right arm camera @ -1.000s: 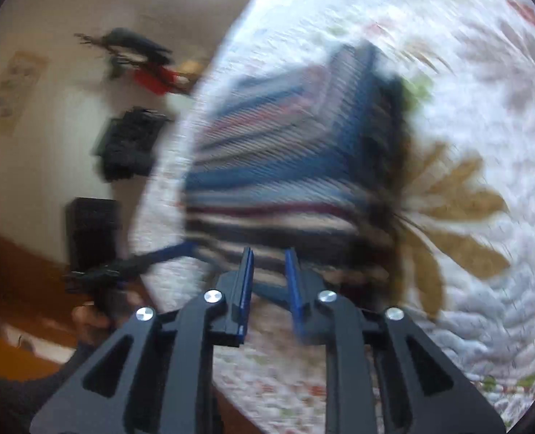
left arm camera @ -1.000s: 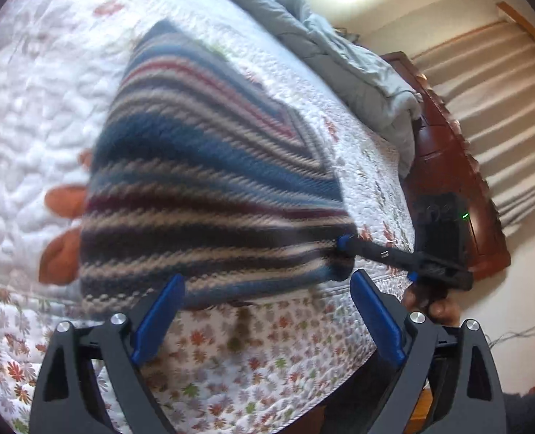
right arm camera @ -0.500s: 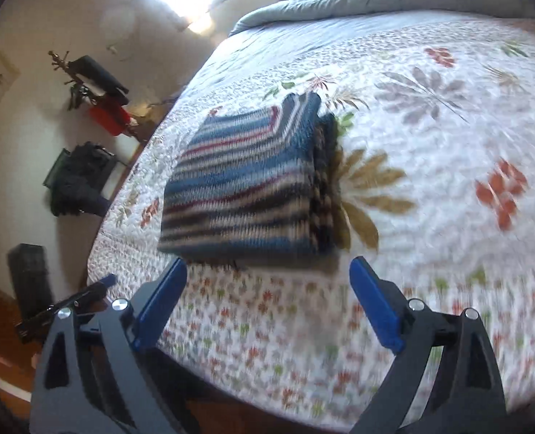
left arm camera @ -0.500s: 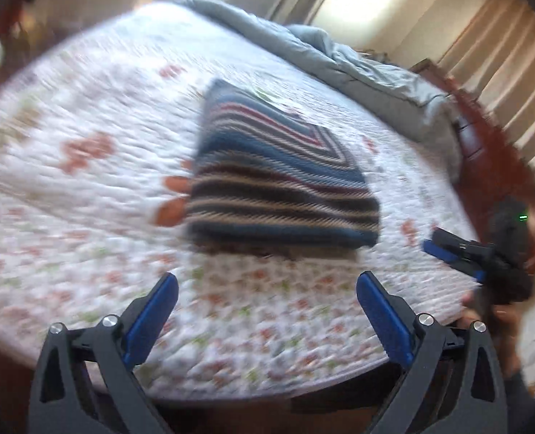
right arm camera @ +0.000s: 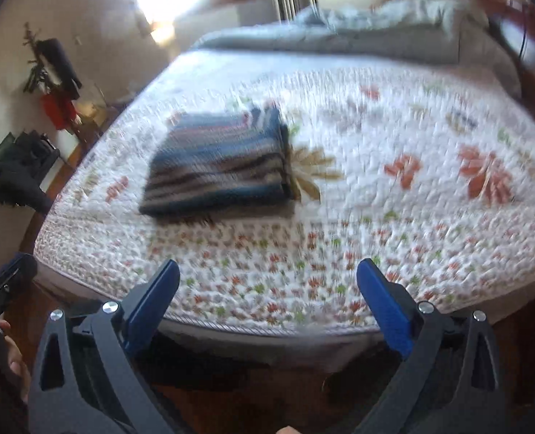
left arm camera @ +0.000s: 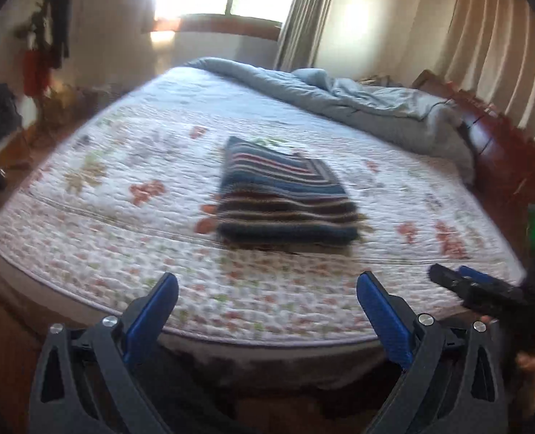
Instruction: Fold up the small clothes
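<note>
A bedroom: a wide bed under a white floral quilt [left arm camera: 130,217], a rumpled blue-grey duvet [left arm camera: 358,105] bunched at its far end, sun pouring through the window behind.

From the left wrist view, the left gripper [left arm camera: 267,300] hangs off the near edge of the bed, its blue fingers [left arm camera: 151,311] spread wide, holding nothing and touching nothing. The folded striped sweater [left arm camera: 285,195] lies flat on the quilt at twelve o'clock, well apart from it. The right gripper [left arm camera: 484,293] shows at three o'clock.

From the right wrist view, the right gripper [right arm camera: 269,289] is likewise spread wide and empty, clear of the quilt [right arm camera: 412,217]. The folded striped sweater [right arm camera: 220,170] sits at eleven o'clock, blurred.
</note>
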A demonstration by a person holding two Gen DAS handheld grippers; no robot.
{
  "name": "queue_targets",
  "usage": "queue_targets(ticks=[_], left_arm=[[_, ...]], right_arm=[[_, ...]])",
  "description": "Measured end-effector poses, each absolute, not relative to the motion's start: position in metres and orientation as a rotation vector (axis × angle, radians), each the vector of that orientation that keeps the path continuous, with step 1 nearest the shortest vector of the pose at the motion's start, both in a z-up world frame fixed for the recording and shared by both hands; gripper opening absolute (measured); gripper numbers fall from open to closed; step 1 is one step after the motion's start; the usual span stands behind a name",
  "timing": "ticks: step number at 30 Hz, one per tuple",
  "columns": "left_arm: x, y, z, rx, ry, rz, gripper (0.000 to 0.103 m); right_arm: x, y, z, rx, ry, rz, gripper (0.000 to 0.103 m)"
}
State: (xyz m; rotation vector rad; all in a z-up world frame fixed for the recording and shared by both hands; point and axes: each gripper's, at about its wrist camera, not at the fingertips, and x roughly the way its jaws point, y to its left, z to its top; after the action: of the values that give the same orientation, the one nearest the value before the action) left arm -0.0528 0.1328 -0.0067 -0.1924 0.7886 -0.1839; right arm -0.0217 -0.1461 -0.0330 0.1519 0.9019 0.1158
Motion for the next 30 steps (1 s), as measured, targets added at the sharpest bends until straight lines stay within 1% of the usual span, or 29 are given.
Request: queue_targets(ticks=[5, 10, 21, 30], left_arm=[[-0.059, 0.106, 0.012, -0.064, 0.774, -0.148, 0.099], [-0.051, 0.102, 0.004, -0.131, 0.837, -0.198, 0.099], [-0.031, 0.1, -0.008, -0.079, 0.896, -0.098, 0.099], [-0.025, 0.102, -0.003, -0.082, 0.912, -0.036, 0.099]], right_arm=[[-0.04, -0.133, 0.003, 0.101, 0.806, 0.126, 0.098], [-0.048, -0.13, 0.016, 0.076, 0.749, 0.122, 0.098], [-0.041, -0.129, 0.012, 0.071, 0.758, 0.148, 0.098], [-0.023, -0.114, 0.006, 0.003, 0.77, 0.146, 0.098]])
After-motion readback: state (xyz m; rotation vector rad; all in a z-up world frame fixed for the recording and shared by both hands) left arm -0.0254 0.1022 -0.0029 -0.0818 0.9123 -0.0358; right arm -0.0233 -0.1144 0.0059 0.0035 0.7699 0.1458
